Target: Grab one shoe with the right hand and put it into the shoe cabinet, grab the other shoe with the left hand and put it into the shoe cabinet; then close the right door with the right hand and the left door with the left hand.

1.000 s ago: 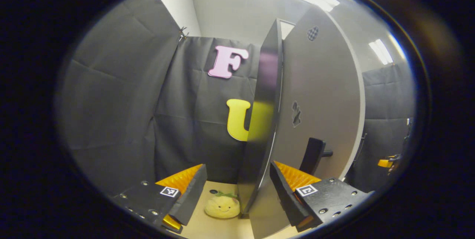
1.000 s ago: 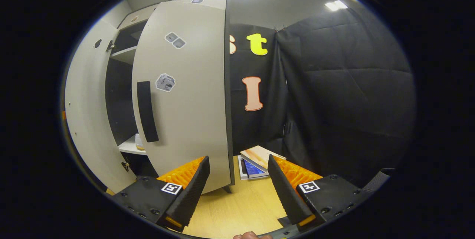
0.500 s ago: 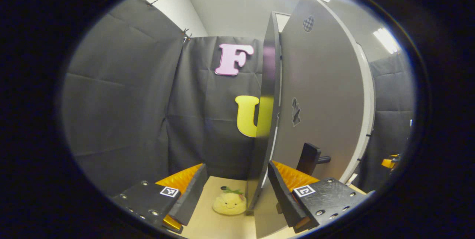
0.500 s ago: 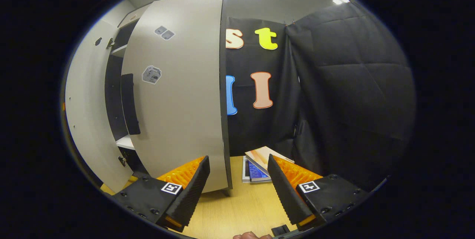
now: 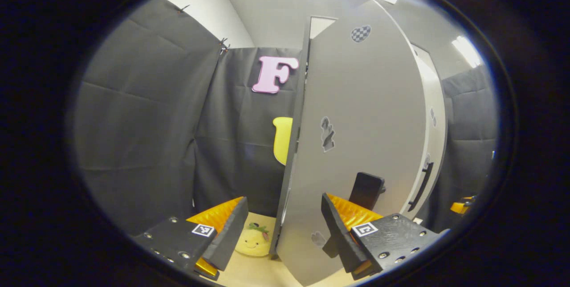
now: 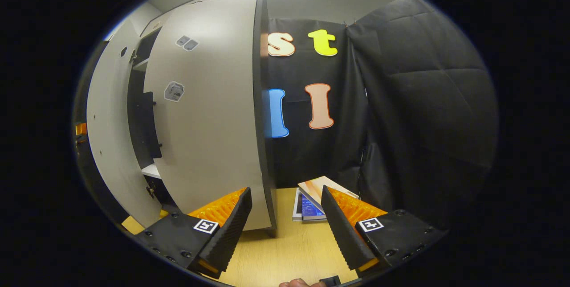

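In the left gripper view the grey left door (image 5: 356, 113) of the shoe cabinet stands partly open, its dark edge (image 5: 294, 144) running down between the fingers of my open left gripper (image 5: 282, 229). Its black handle (image 5: 366, 188) sits just above my right-hand finger. Beyond it the right door (image 5: 434, 113) shows its own handle (image 5: 421, 184). In the right gripper view the right door (image 6: 209, 113) is also ajar, its dark edge (image 6: 262, 144) above the gap of my open right gripper (image 6: 285, 229). Between both doors I see a dark slot with a white shelf (image 6: 151, 171).
A yellow smiling plush toy (image 5: 253, 241) lies on the light wooden floor left of the left door. A small stack of books (image 6: 309, 198) lies on the floor (image 6: 285, 256) right of the right door. Black cloth walls close in on both sides.
Both doors have swung further toward the cabinet, so the gap between them is narrower. Both grippers followed their doors and stayed open.
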Motion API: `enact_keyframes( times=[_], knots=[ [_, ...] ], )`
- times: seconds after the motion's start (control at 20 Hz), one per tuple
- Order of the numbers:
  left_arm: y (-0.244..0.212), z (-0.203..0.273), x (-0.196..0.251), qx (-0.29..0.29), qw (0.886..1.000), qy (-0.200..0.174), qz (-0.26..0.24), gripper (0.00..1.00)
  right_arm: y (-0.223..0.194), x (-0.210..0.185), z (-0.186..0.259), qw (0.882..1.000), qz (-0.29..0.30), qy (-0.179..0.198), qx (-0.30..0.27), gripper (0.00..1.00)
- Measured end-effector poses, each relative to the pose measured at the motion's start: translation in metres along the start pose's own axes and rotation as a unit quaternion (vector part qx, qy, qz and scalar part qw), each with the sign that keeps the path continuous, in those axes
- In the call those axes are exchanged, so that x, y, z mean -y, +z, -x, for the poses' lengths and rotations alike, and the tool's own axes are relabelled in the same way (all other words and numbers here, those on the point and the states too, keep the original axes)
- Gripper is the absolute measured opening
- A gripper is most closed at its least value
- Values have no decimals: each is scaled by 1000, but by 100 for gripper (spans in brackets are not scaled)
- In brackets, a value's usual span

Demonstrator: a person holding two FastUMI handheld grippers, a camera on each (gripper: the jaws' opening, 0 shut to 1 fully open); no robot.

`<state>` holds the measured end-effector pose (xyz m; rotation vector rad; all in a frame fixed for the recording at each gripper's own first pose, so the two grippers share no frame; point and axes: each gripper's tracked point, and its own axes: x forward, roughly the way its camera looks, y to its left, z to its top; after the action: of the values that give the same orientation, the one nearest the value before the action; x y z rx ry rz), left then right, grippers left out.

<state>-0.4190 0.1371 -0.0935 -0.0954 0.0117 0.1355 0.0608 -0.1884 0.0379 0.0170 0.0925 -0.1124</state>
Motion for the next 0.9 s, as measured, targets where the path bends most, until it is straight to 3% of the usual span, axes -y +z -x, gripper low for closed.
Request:
enact_keyframes(
  times=[0.3, 0.45, 0.55, 0.75, 0.9],
  knots=[
    [-5, -24, 74, 19, 1000, 2, -7, 93, 18, 5, 0, 999, 9, 40, 22, 98],
    [5, -22, 97, 39, 998, 34, -36, 93, 29, 4, 0, 997, 16, 67, 33, 98],
    [13, -8, 106, 53, 996, 48, -51, 93, 35, 4, 4, 996, 25, 77, 37, 98],
    [32, 25, 133, 63, 996, 14, -55, 93, 57, -1, 20, 995, 32, 77, 58, 98],
    [44, 55, 121, 80, 993, 40, -77, 93, 73, -16, 31, 994, 14, 78, 79, 98]
  ],
)
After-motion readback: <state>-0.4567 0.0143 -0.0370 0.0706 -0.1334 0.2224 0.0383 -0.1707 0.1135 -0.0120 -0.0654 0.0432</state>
